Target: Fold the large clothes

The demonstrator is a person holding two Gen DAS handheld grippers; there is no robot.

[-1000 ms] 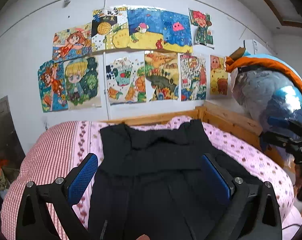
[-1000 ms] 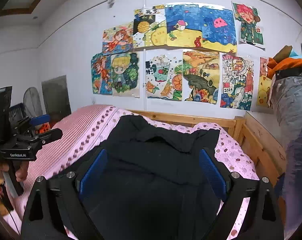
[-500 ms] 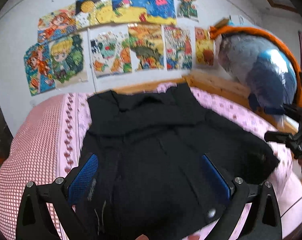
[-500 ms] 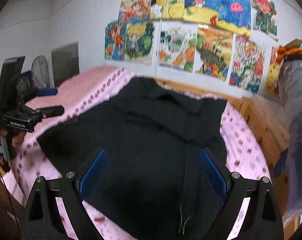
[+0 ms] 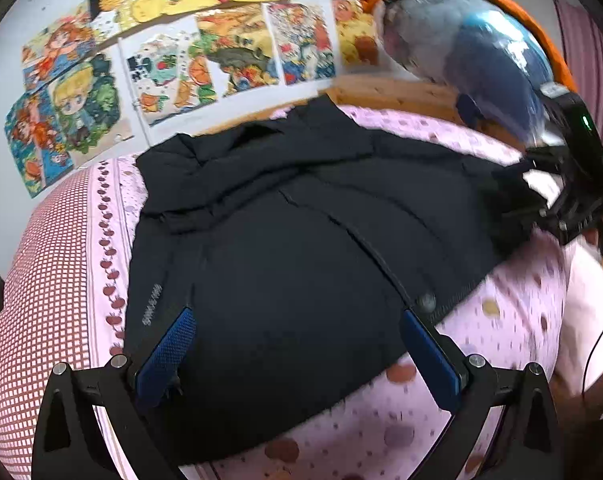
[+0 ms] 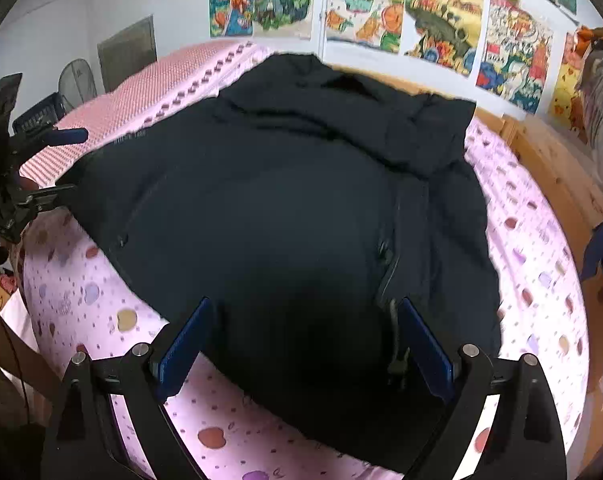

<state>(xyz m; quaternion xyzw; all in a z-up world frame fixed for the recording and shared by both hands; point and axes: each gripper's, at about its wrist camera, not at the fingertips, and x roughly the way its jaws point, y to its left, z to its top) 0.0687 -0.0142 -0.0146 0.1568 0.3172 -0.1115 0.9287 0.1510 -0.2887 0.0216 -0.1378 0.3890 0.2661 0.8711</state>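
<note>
A pink bed sheet (image 5: 501, 320) with printed apples and dots covers the bed, and a large black jacket (image 5: 293, 240) lies spread flat across it, collar end toward the wall of colourful drawings (image 5: 221, 48), hem toward the cameras. A red-and-white checked strip (image 5: 49, 264) of bedding runs along the jacket's left side in the left wrist view. A wooden bed frame (image 6: 549, 160) borders the far right edge, with a heap of grey-blue and orange bedding (image 5: 481, 40) beyond it.

The jacket's lower part lies directly ahead of and beneath both tools. The left gripper (image 5: 297, 356) hangs over the left half of the hem, tilted downward; its blue pads (image 5: 165, 356) stand wide apart, the black cloth showing between them but gripped by neither. The right gripper (image 6: 305, 348) is angled down over the right half of the hem, near the zipper line (image 6: 389, 264) and its dangling pull; its jaws are likewise spread wide with nothing pinched.

Each tool appears at the edge of the other's view, level with the jacket's sides. Whether any fingertip touches the fabric cannot be told.
</note>
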